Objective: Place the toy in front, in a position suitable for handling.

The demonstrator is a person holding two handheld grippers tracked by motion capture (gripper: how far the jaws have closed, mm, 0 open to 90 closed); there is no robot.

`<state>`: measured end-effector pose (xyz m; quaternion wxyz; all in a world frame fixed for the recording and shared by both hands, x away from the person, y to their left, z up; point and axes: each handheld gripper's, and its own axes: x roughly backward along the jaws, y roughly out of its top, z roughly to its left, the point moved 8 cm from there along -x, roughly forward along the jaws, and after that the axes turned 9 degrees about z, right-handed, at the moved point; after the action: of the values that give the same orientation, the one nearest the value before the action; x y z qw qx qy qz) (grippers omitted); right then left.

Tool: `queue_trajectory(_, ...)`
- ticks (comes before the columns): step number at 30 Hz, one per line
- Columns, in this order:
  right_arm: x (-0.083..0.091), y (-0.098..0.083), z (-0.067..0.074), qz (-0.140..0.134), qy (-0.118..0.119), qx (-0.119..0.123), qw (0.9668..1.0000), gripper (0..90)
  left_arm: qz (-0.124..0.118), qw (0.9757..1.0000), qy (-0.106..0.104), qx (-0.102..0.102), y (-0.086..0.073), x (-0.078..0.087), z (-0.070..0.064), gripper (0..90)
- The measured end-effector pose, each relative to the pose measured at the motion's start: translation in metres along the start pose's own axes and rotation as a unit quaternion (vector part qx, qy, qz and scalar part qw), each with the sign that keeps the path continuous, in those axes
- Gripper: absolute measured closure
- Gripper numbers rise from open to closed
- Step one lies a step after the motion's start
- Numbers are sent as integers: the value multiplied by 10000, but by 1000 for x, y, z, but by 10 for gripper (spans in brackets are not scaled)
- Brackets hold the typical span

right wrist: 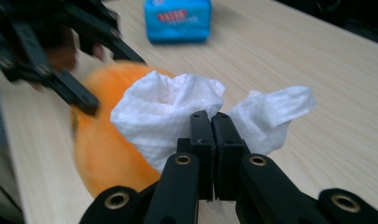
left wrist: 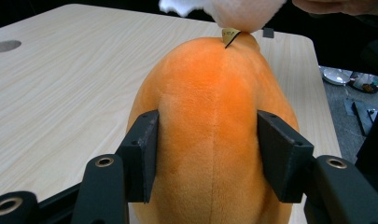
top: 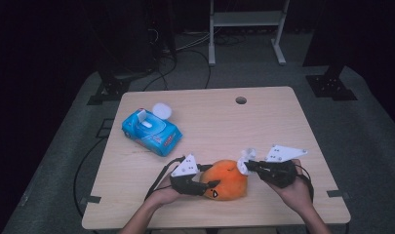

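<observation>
Roughly centre-front on pale wood-grain table (top: 283, 126): round orange plush toy (top: 227, 179), soft short pile, seam down its back (small tag at far end). Left gripper (top: 207, 186) at toy's left side, flat black jaws pressed into fur on both flanks, pinching toy. Right gripper (top: 248, 165) at toy's right end, jaws pressed together on crumpled white tissue (top: 245, 161), which touches toy's top. Blue glossy wipes pack (top: 151, 130), boxy, lid flipped up, well apart beyond toy's left.
</observation>
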<state>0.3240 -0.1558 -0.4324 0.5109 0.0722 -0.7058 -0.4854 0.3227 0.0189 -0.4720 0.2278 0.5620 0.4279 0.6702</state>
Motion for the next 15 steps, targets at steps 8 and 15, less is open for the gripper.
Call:
queue_trajectory(8,-15,2,13,131,190,208,9995,880,-31,9999,-124,42,2,3,-1,324)
queue_trajectory(15,-10,-2,9,195,142,175,9996,882,-3,9996,-222,149,2,2,-2,390)
